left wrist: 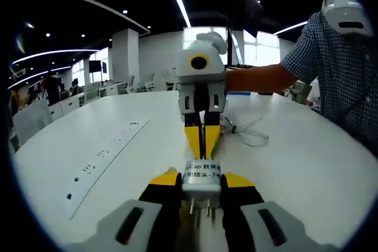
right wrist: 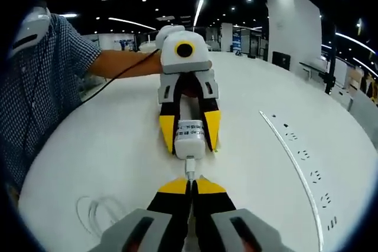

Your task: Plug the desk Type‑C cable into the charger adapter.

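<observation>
both grippers are clamped: left gripper [left wrist: 201, 186] on the adapter [left wrist: 201, 181], right gripper [right wrist: 190, 186] pinching the cable [right wrist: 190, 168] right at its plug, above the table [right wrist: 118, 140]. plug looks seated in the adapter's port, though it's hard to tell. adapter's light, rigid and slick, so squeeze its flat sides; the cable's floppy, so hold it near the plug.

Your left gripper view looks low across the white table [left wrist: 307, 169], straight at the right gripper [left wrist: 202, 140] close ahead. Your right gripper view faces the opposite way, meeting the left gripper [right wrist: 189, 131] head-on, equally close. Both views share the charger adapter [left wrist: 201, 183] between the jaws, the table's socket strip [right wrist: 298, 163] and your checked sleeve [left wrist: 331, 57].
</observation>
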Action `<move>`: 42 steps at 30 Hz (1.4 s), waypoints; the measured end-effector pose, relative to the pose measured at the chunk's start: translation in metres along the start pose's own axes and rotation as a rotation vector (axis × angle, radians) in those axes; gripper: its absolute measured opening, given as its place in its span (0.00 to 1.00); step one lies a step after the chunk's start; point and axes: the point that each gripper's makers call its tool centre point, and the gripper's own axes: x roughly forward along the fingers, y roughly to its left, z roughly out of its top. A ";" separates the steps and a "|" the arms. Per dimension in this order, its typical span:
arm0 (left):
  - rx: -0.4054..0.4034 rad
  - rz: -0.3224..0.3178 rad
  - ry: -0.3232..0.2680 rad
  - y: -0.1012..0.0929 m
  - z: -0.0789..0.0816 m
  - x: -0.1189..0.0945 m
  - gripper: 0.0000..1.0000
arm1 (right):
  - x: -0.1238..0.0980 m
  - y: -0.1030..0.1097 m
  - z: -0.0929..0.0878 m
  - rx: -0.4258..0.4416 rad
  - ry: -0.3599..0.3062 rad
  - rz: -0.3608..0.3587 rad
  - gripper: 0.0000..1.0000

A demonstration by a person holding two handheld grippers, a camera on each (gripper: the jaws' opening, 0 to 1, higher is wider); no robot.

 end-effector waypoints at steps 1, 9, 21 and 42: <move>0.000 0.001 0.001 -0.001 0.000 0.001 0.26 | 0.000 0.000 0.000 0.000 -0.006 0.004 0.04; 0.000 0.010 0.015 -0.001 0.000 0.001 0.26 | 0.000 0.000 0.002 0.022 -0.018 0.010 0.04; -0.005 0.021 0.010 0.001 0.000 0.002 0.26 | -0.004 0.000 0.008 0.035 -0.043 0.015 0.04; -0.031 0.042 0.028 0.008 -0.004 0.002 0.26 | -0.002 -0.005 0.006 0.052 -0.074 0.012 0.02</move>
